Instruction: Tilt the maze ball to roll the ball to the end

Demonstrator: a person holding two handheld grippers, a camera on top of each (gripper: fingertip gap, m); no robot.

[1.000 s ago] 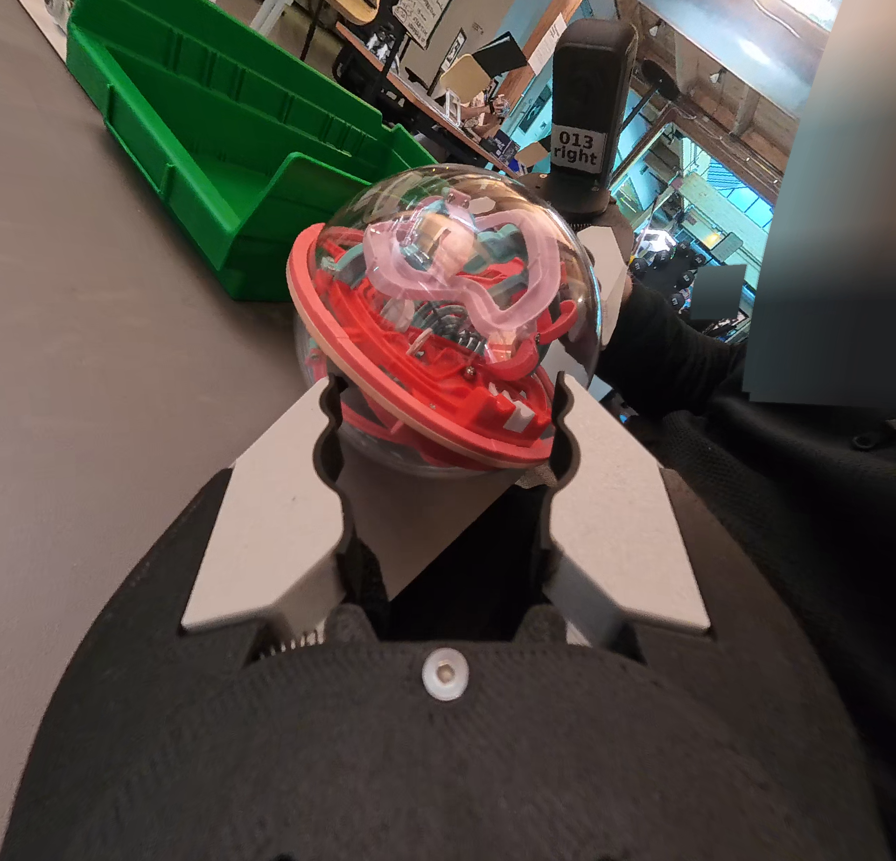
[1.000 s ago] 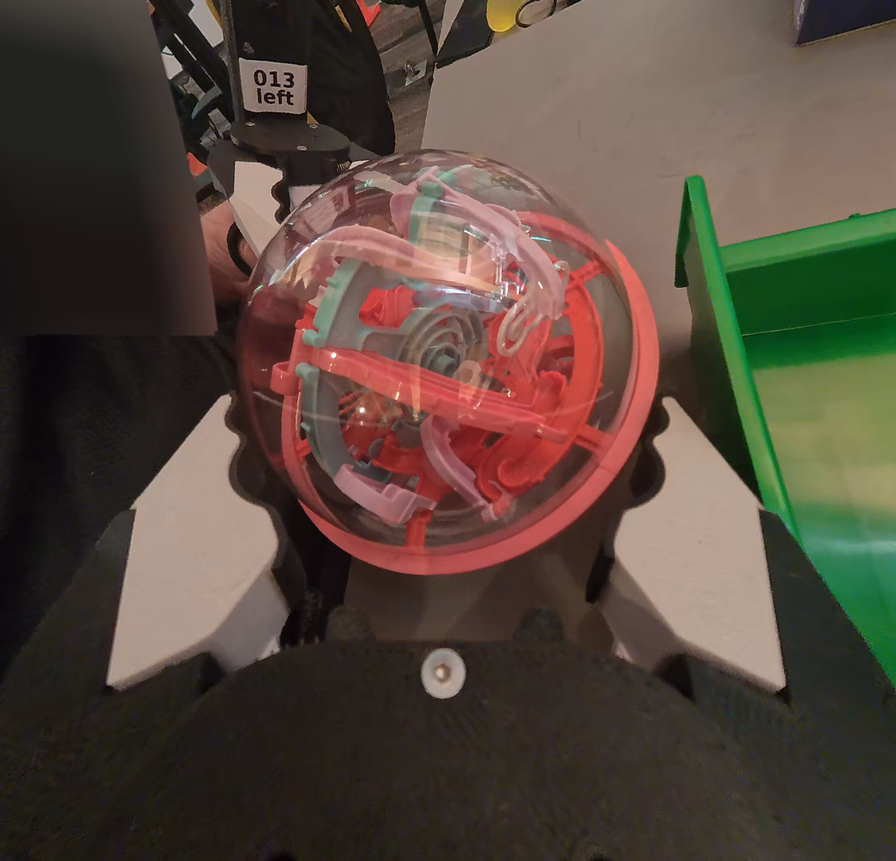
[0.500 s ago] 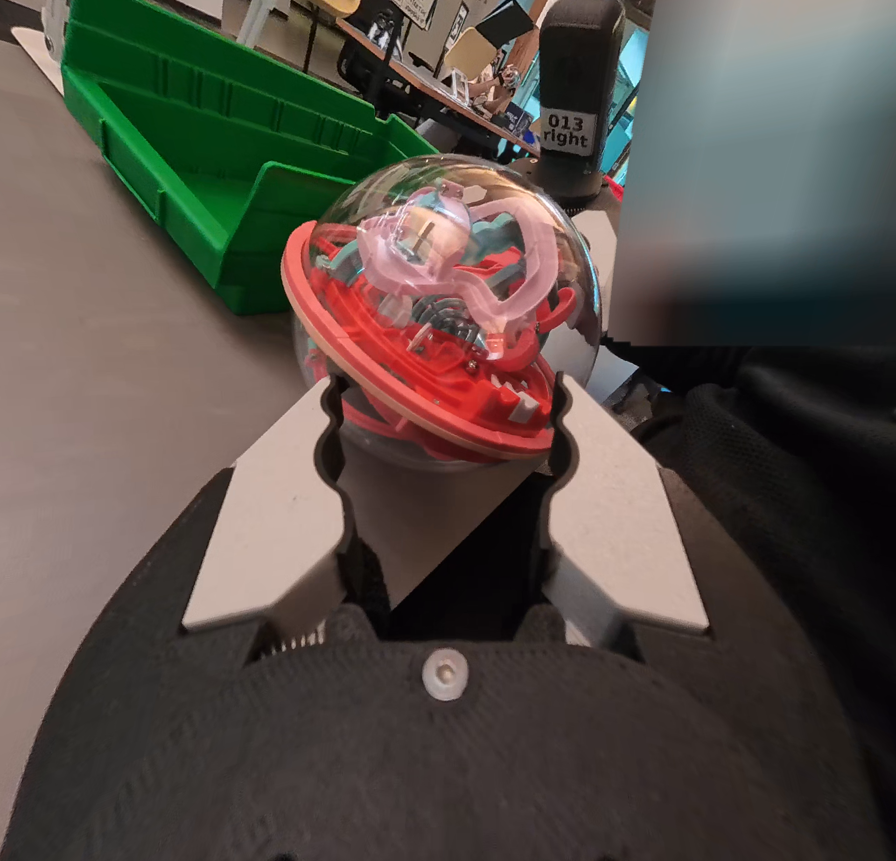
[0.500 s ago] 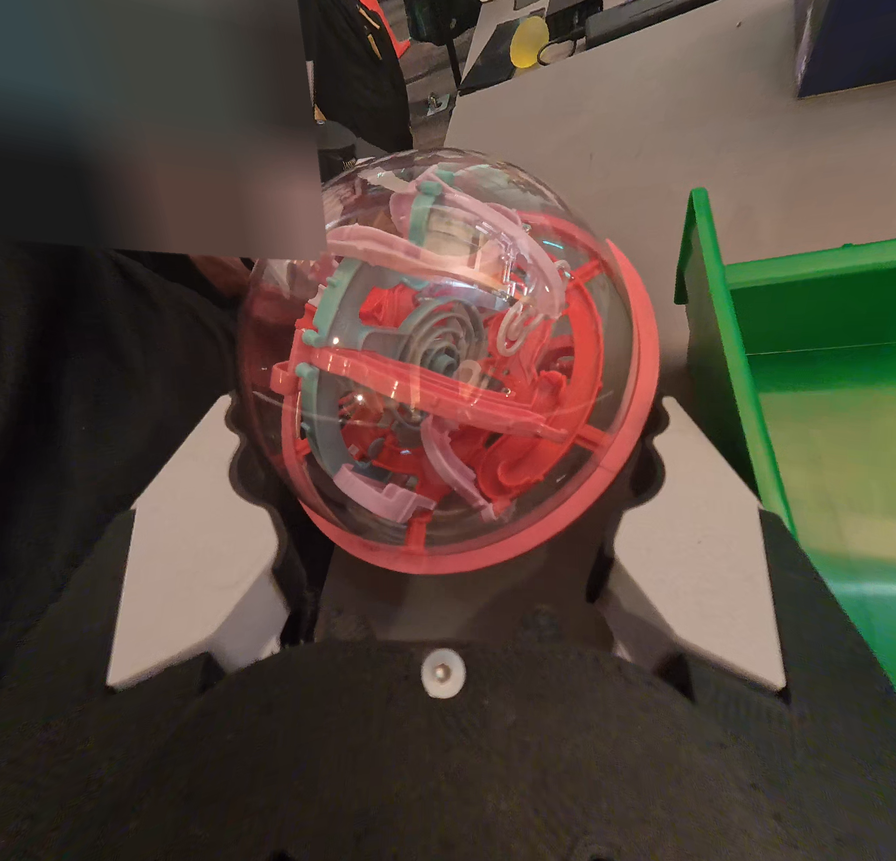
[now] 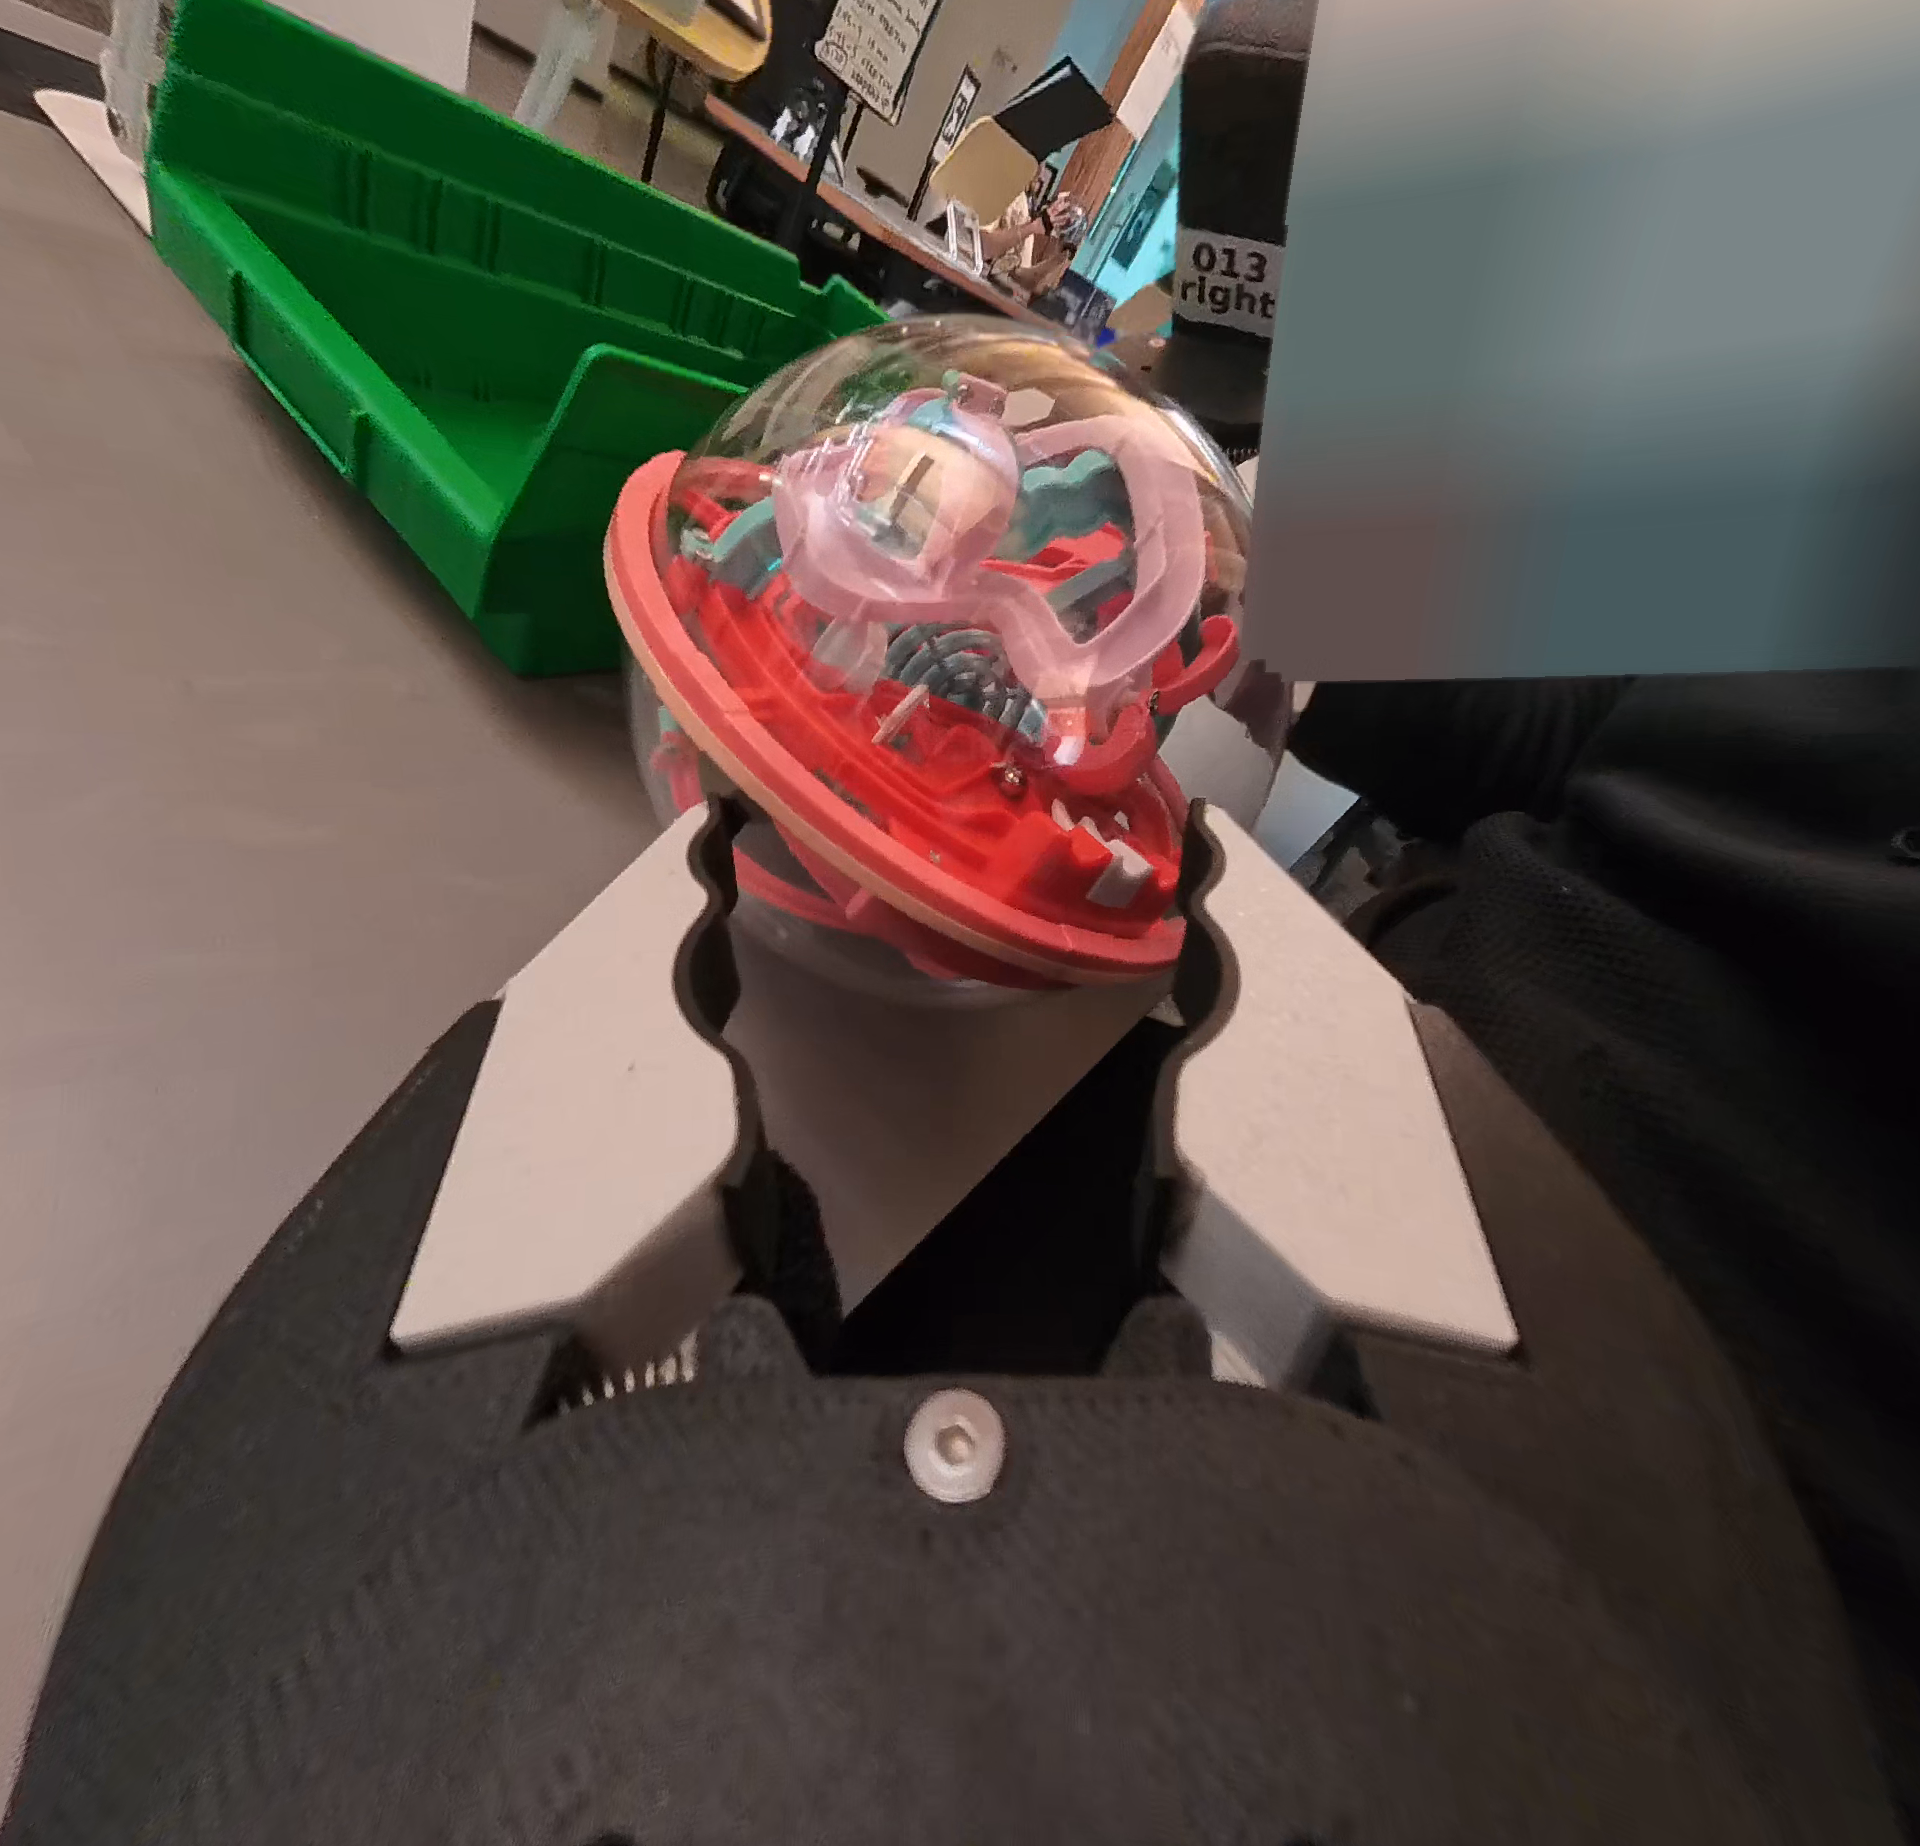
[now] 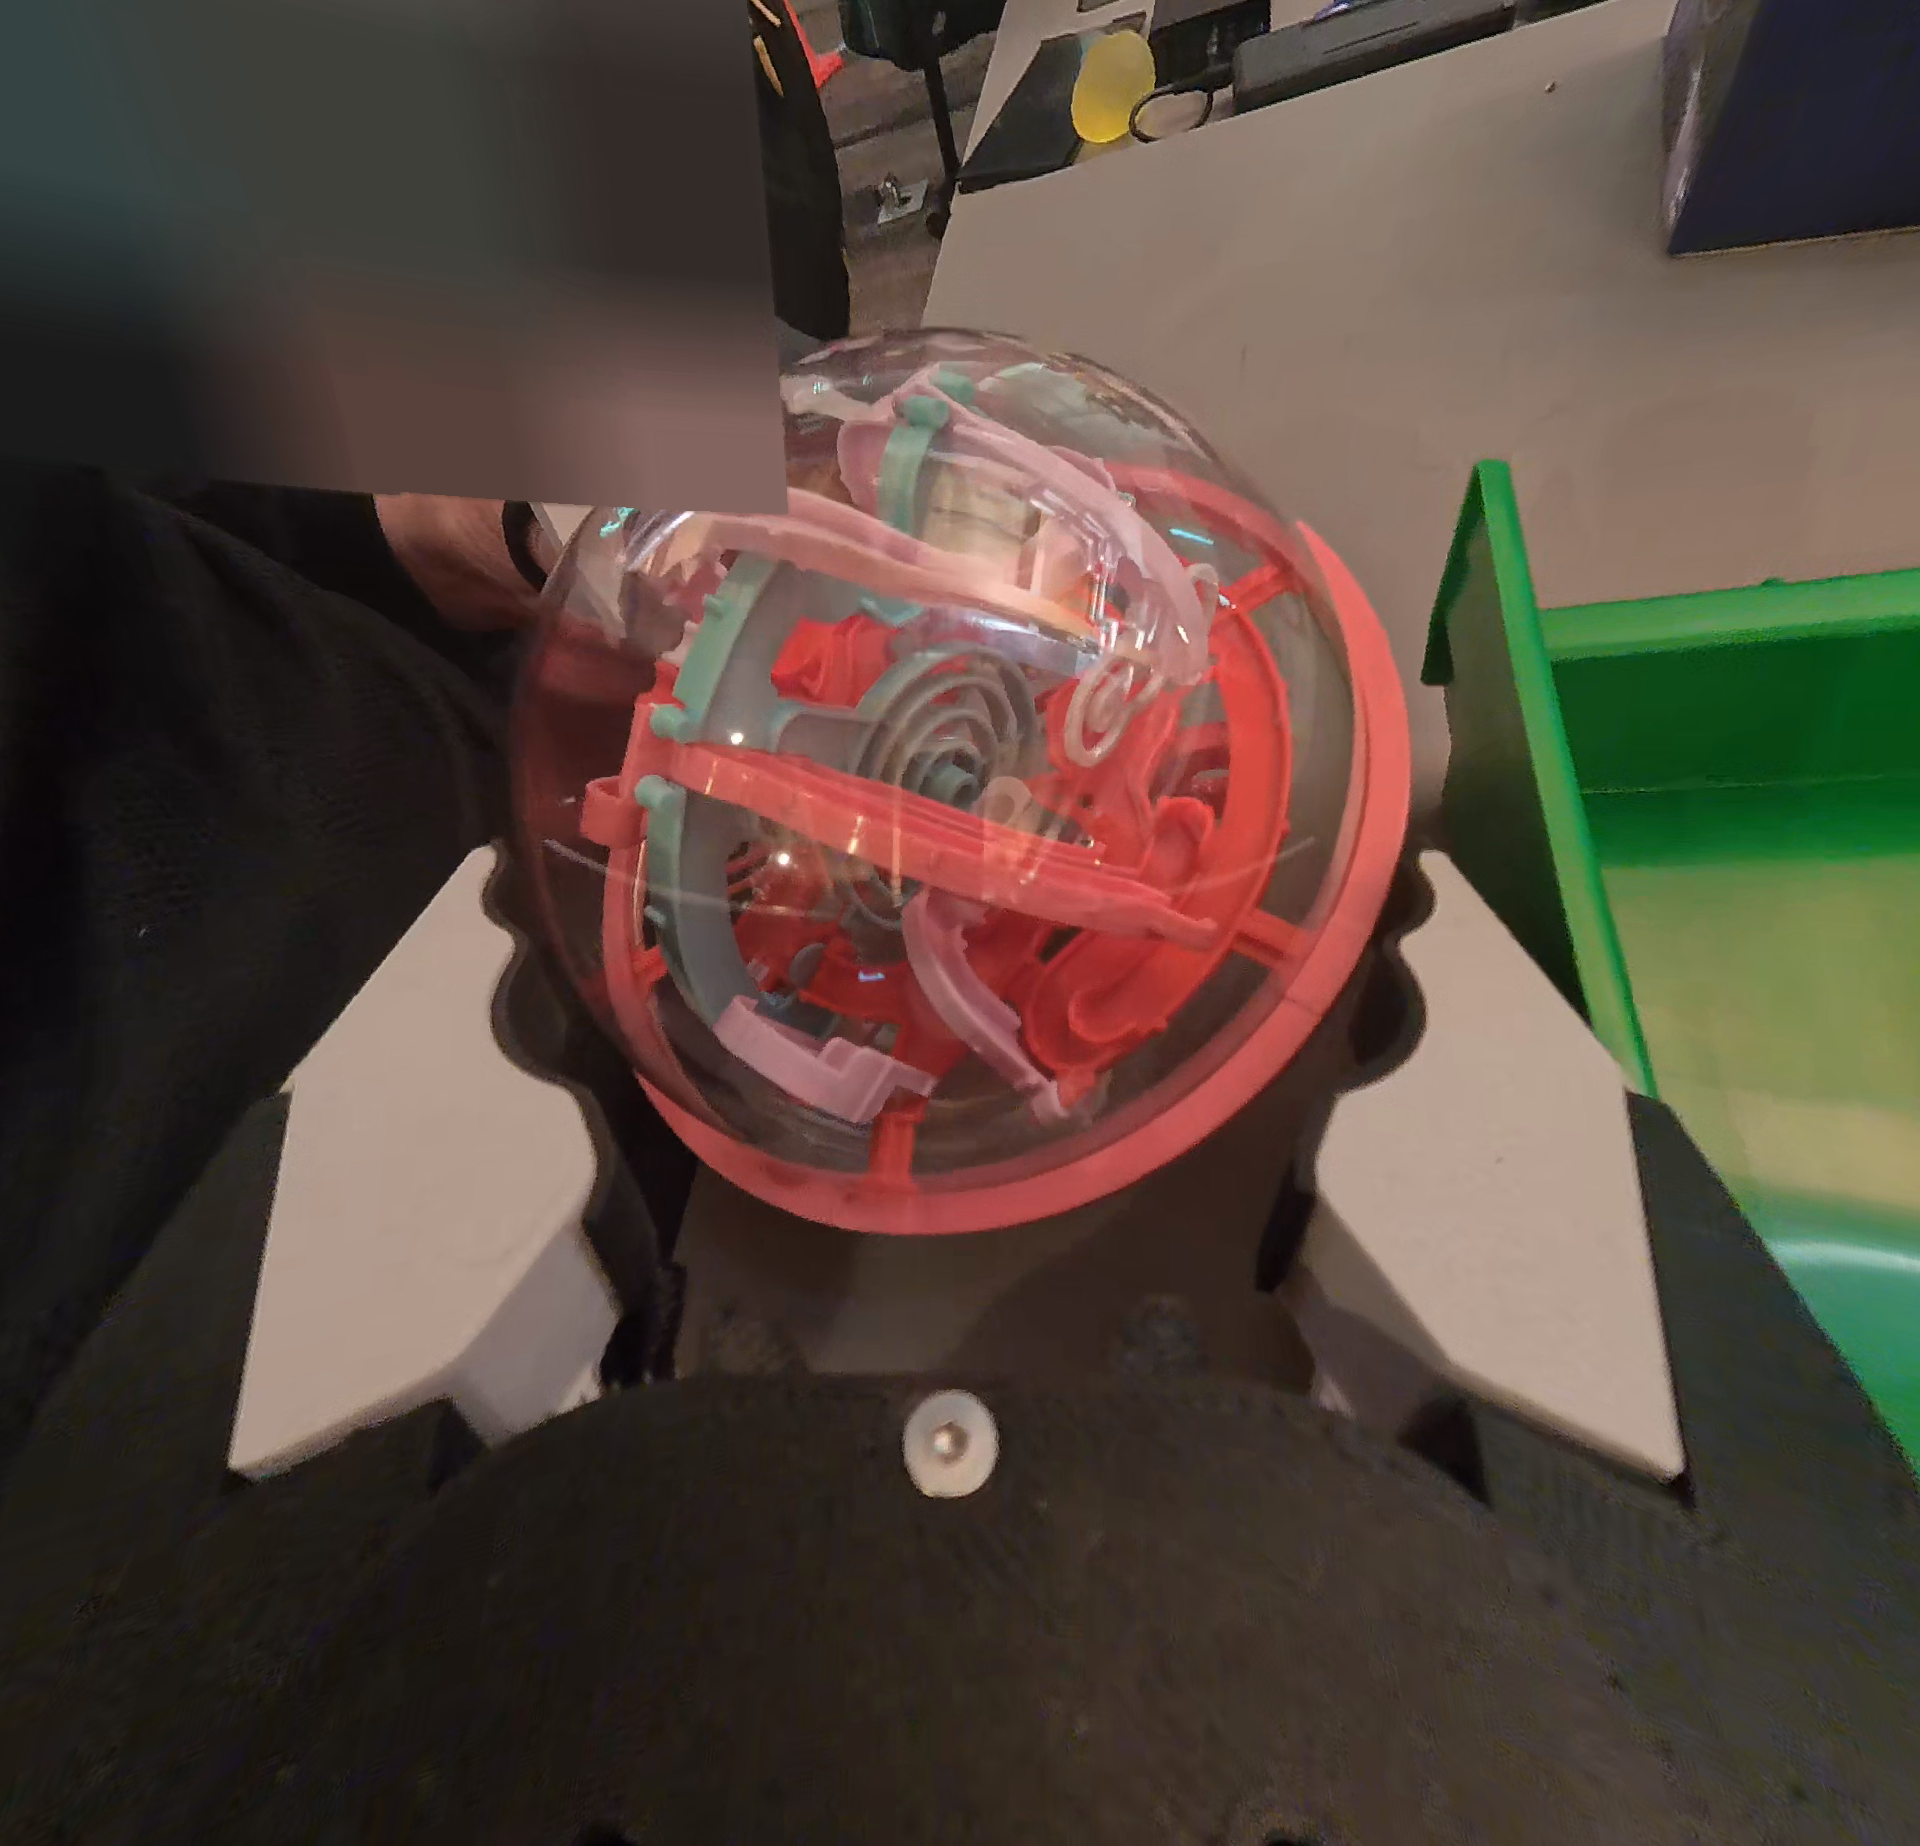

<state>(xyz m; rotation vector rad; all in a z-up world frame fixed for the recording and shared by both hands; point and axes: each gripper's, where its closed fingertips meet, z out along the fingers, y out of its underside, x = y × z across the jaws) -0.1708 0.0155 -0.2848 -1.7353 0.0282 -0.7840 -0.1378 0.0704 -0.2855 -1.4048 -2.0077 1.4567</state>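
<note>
Left gripper (image 5: 951, 861): jaws spread wide and clamped on the maze ball (image 5: 935, 653), wavy black pads touching the sphere's lower sides at about 9 and 3 o'clock. The ball sits just past the fingertips at 12 o'clock, off the desk (image 5: 208, 705).

Right gripper (image 6: 956, 955): jaws also wide, closed on the same maze ball (image 6: 956, 778) from the opposite side, pads touching it low at roughly 8 and 4 o'clock.

Ball detail: clear shell, red equator ring (image 5: 883, 840) tilted, high at 10 o'clock and low at 4 o'clock in the left wrist view. Inside are red, pink and teal-grey tracks. A small steel ball (image 5: 1008, 780) sits on the red track near the ring's lower side; in the right wrist view it can't be made out.

Outward: green plastic bin (image 5: 436, 342) on the desk at 10–11 o'clock of the ball in the left view; same bin (image 6: 1714, 809) at 3 o'clock in the right view, close beside the ball but not touching. Dark sleeve (image 6: 208, 809) at 9 o'clock in the right view.
</note>
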